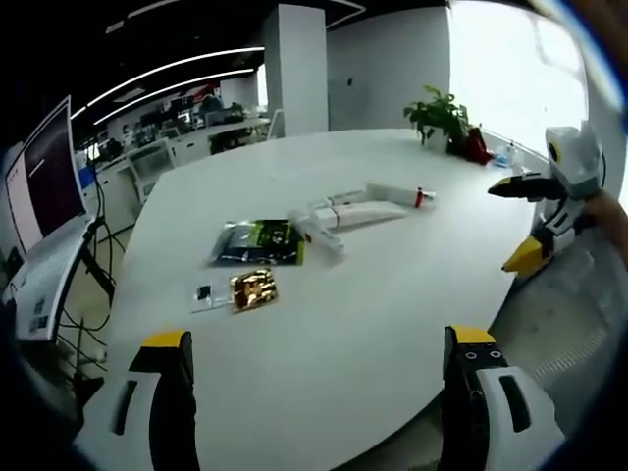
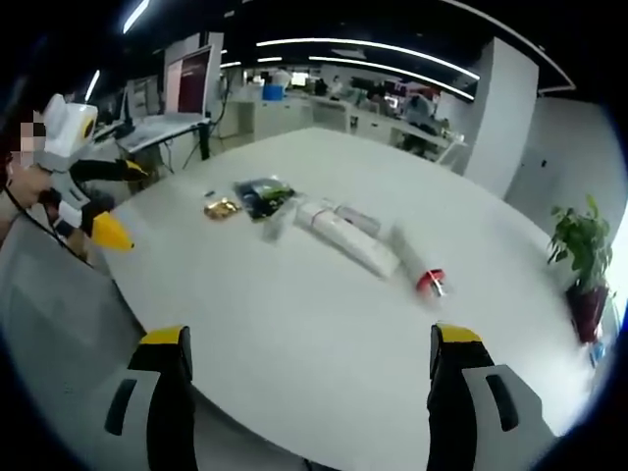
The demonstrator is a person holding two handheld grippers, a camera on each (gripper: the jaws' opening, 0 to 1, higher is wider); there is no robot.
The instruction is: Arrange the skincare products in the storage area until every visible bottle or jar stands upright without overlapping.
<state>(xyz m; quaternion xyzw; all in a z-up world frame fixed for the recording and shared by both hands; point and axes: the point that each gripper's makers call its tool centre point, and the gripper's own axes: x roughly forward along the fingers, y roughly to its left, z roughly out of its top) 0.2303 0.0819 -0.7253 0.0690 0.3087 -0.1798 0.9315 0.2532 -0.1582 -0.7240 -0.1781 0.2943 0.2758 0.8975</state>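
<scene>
- We see the skincare products lying flat near the middle of a large white oval table (image 1: 412, 294); none of them stands upright.
- In the left gripper view, a white tube with a red cap (image 1: 397, 194) lies on its side, its long axis running roughly left to right, with the cap pointing right toward a potted plant (image 1: 440, 116) at the far edge of the table.
- Just beside it lies a long white tube (image 1: 361, 214), roughly parallel, and a smaller white tube (image 1: 319, 232) angles down toward us, close to or touching it; the blur keeps us from telling which.
- To the left lie a dark green packet (image 1: 257, 242), a gold sachet (image 1: 253, 288) and a small clear sachet (image 1: 206, 293), all flat.
- The left gripper (image 1: 319, 383) hangs over the near table edge, its yellow-tipped jaws spread wide and holding nothing.
- The right gripper (image 2: 306, 378) is level above the table edge in its own view, jaws likewise spread wide and empty, well apart from the tubes.
- In the left gripper view, the right gripper comes in from the right, held by a hand (image 1: 610, 211).
</scene>
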